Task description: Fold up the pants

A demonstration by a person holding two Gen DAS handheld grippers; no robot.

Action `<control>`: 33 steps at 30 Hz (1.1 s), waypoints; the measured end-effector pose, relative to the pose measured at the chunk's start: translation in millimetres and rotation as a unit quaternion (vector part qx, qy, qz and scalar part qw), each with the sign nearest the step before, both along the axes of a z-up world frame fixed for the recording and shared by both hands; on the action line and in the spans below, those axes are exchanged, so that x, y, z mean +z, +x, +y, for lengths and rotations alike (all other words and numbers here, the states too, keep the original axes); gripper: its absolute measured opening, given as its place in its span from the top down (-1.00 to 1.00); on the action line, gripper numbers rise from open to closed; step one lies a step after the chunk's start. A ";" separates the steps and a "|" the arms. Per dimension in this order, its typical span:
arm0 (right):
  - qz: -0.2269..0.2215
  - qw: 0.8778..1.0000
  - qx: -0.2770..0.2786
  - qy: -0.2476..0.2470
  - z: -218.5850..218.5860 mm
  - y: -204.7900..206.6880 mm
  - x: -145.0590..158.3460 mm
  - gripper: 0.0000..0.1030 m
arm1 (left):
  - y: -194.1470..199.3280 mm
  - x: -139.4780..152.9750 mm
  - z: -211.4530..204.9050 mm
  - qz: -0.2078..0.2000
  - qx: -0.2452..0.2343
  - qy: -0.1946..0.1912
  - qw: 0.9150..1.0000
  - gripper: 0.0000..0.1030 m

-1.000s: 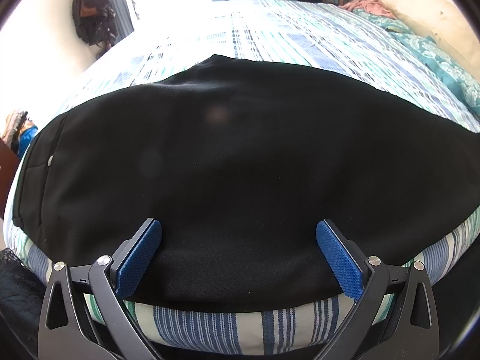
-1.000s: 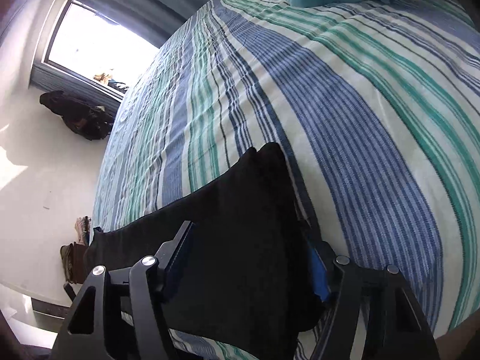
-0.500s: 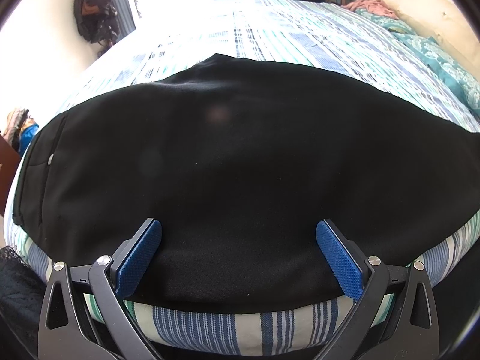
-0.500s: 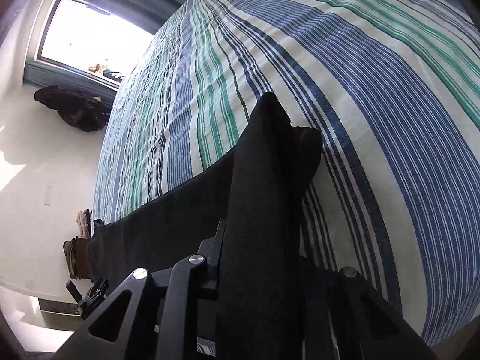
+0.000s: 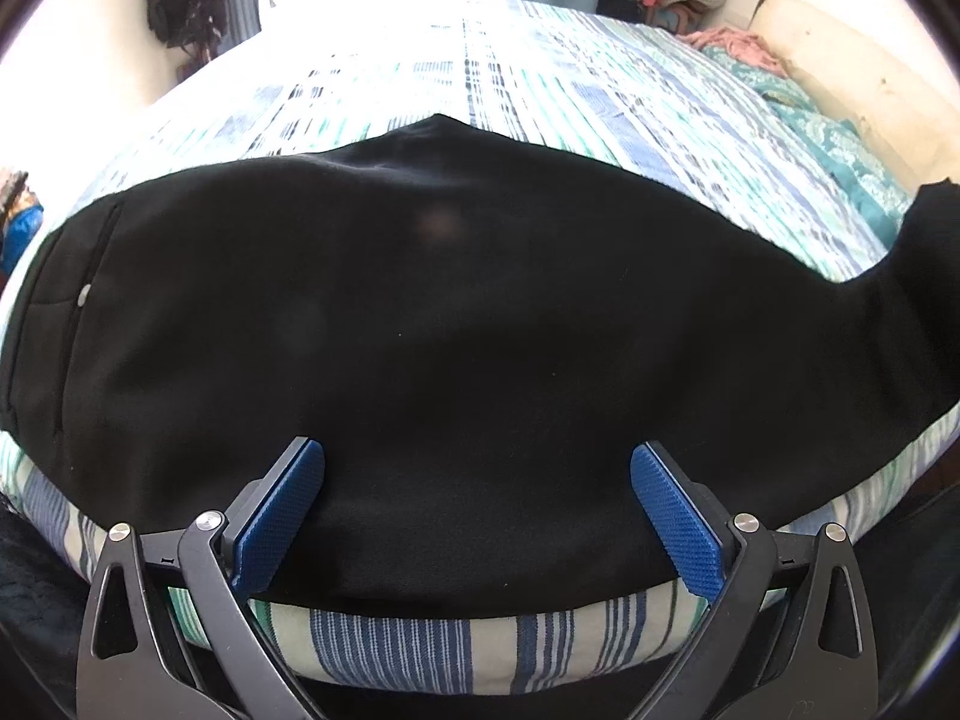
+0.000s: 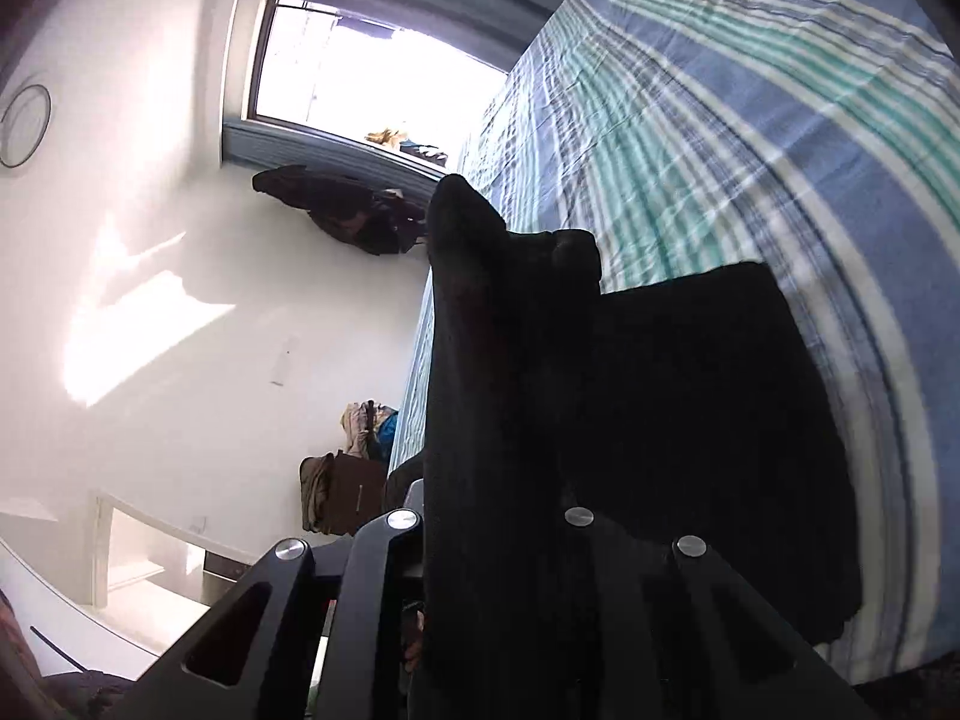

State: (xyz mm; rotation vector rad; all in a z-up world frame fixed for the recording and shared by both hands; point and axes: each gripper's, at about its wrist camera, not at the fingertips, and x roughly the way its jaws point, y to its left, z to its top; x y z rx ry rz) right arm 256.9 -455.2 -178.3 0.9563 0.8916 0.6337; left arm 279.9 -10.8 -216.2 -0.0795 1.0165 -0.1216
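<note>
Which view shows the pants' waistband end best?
The left wrist view: the black pants lie spread across the striped bed, waistband at the picture's left. The right wrist view shows only the bunched leg end clamped in the right gripper.

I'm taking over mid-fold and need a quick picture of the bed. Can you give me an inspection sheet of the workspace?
Surface: striped bedspread, blue, teal and white; the near edge shows below the pants.
Job's things: black pants spread flat across the near side of the bed; the right-hand end is lifted off the bedspread.
Clutter: teal patterned bedding and a pink cloth at the far right of the bed.
Grippers: left gripper open, blue pads wide over the pants' near edge; right gripper shut on the pants' end.
Cables: nothing seen.
Surroundings: bright window, dark clothes hanging, piled clothes by the wall.
</note>
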 end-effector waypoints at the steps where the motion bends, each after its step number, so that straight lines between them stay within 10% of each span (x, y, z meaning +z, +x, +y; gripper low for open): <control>1: -0.005 1.000 0.013 -0.008 30.4 4.2 0.6 0.68 | -0.9 2.9 6.7 0.000 0.006 -0.018 1.000 -0.98; 5: -0.025 0.992 0.062 -0.103 157.4 17.3 -0.9 0.67 | -4.2 12.7 34.2 -0.006 0.037 -0.047 0.998 -0.98; 7: -0.035 0.979 0.086 -0.184 219.4 20.1 -8.8 0.42 | -5.5 15.4 48.8 -0.007 0.057 -0.060 0.997 -0.98; 9: -0.033 0.965 0.105 -0.238 263.7 16.3 -23.3 -0.34 | -7.3 18.1 63.4 -0.009 0.081 -0.078 0.994 -0.98; 10: -0.049 0.960 0.122 -0.248 277.7 10.9 -25.8 -0.33 | -9.0 19.6 69.5 -0.011 0.091 -0.085 0.992 -0.98; 15: -0.151 0.933 0.105 -0.308 271.9 -36.8 -3.1 -0.48 | -17.1 29.4 76.5 -0.036 0.105 -0.078 0.991 -0.97; 20: -0.181 0.913 0.014 -0.364 203.2 -86.7 6.3 -0.76 | -15.0 49.1 24.8 -0.068 0.005 -0.085 0.994 -0.90; 26: -0.141 0.930 -0.070 -0.331 135.9 -113.3 11.9 -0.76 | 22.9 26.8 -51.8 0.000 -0.078 -0.026 0.997 -0.14; 27: -0.146 0.929 -0.078 -0.332 133.9 -113.8 14.5 -0.76 | 28.3 17.4 -56.8 0.020 -0.072 -0.014 0.997 0.63; 28: -0.151 0.927 -0.079 -0.335 134.1 -112.5 15.7 -0.76 | 33.6 9.0 -57.9 0.044 -0.062 -0.012 0.997 0.96; 33: -0.159 0.922 -0.086 -0.342 127.5 -112.4 15.7 -0.76 | 6.5 24.7 -41.6 0.015 -0.054 -0.015 0.998 0.95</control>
